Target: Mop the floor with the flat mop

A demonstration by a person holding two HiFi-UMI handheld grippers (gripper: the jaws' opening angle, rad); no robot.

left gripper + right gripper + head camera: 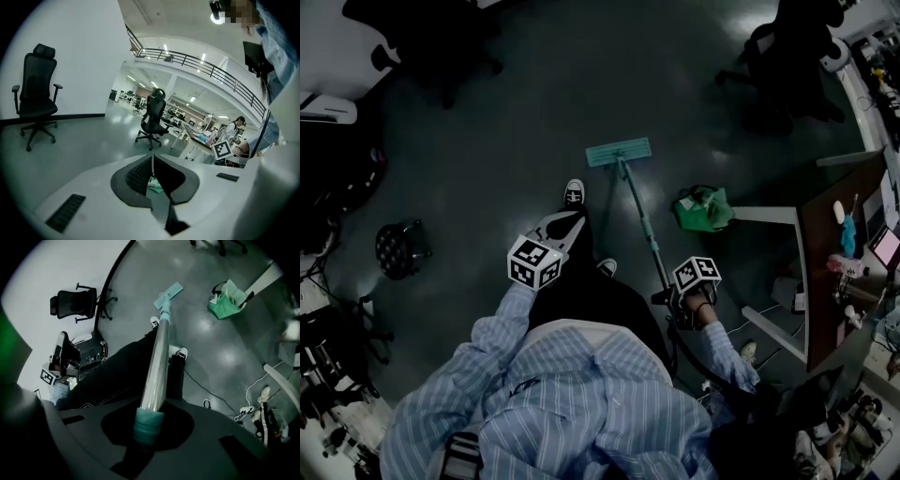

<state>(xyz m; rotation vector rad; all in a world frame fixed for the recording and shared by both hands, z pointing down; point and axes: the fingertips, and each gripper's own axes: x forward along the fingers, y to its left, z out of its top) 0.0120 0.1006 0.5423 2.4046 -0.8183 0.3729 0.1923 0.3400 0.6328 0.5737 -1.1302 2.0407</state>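
The flat mop's teal head (619,151) lies flat on the dark floor ahead of my feet. Its metal handle (640,217) slants back to my right gripper (667,298), which is shut on the teal grip at the handle's upper end. In the right gripper view the handle (157,362) rises from between the jaws of the right gripper (150,425) toward the mop head (168,294). My left gripper (565,221) hovers over my left leg, apart from the mop. In its own view the left gripper (152,161) has its pads meeting at the tip with nothing held.
A green bag (703,208) sits on the floor right of the handle, beside a brown desk (834,253) with cables below. Black office chairs (787,66) stand at the far right and far left (431,37). A black stool (398,248) is at my left.
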